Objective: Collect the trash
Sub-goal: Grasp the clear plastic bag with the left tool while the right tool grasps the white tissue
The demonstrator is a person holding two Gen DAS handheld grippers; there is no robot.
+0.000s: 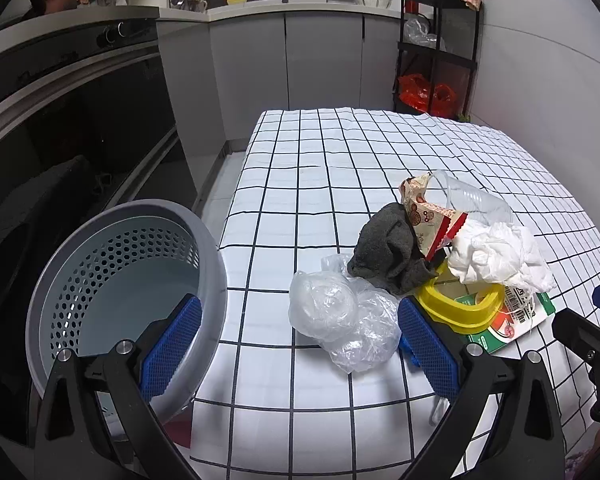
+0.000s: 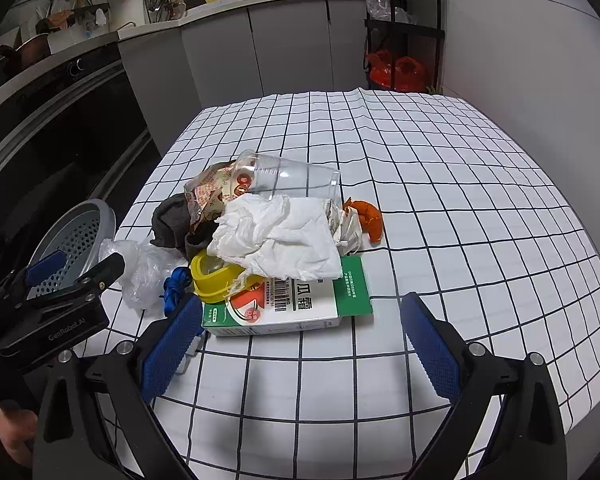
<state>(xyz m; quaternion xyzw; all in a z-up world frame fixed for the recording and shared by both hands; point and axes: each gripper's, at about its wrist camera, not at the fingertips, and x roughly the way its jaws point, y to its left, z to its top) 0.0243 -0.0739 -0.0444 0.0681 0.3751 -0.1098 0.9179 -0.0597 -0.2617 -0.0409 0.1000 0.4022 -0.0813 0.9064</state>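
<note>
A heap of trash, topped by a crumpled white paper towel point(image 2: 278, 236) and a clear plastic cup point(image 2: 292, 178), is piled on the grid-patterned white surface point(image 2: 440, 200). A perforated grey plastic basket point(image 1: 132, 280) is seen at its left edge. The left gripper point(image 1: 298, 344) and right gripper point(image 2: 300, 344) are held with fingers apart, empty.

Crinkled, probably plastic bag point(image 1: 342, 316)

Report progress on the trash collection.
Done: nothing; the grey perforated basket looks empty. In hand: nothing; left gripper and right gripper have jaws open. Left: the whole pile, including crumpled plastic bag, clear cup, tissue, green box.
</note>
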